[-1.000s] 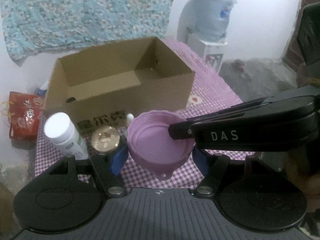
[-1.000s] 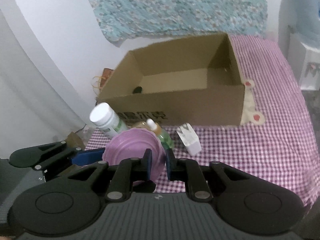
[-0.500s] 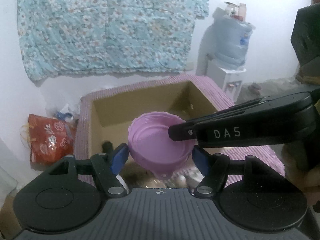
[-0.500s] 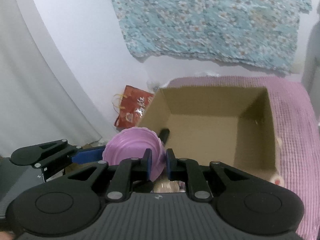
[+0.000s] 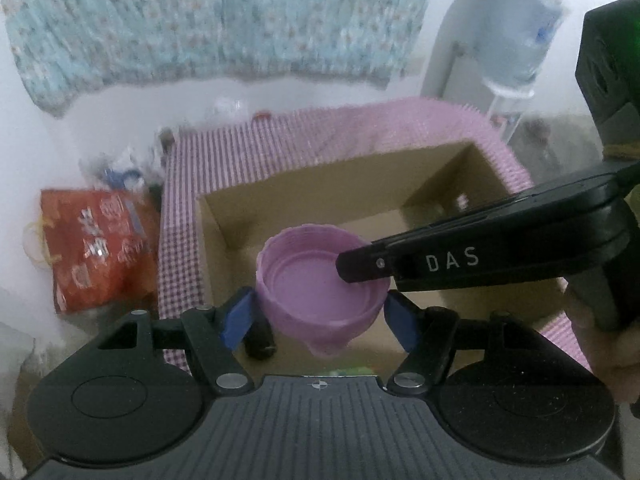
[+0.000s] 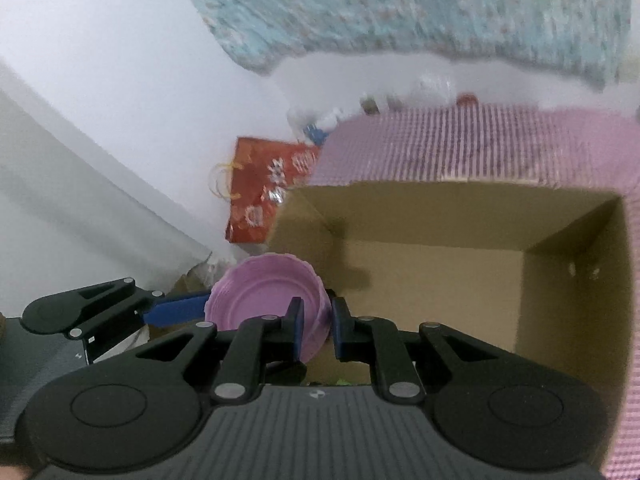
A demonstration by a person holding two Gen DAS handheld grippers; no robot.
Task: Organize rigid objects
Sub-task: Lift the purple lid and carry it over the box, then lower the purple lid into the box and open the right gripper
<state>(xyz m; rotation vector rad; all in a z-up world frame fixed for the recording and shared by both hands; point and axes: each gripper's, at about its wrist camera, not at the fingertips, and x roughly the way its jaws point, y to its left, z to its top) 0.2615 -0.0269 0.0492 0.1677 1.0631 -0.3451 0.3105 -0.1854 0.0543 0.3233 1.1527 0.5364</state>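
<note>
Purple bowl with scalloped rim, upright, held above the open cardboard box.

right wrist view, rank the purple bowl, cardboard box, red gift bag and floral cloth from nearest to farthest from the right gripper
1. purple bowl, its rim pinched in the right gripper
2. cardboard box, just ahead and right
3. red gift bag, beyond the box's left corner
4. floral cloth, on the far wall
</note>
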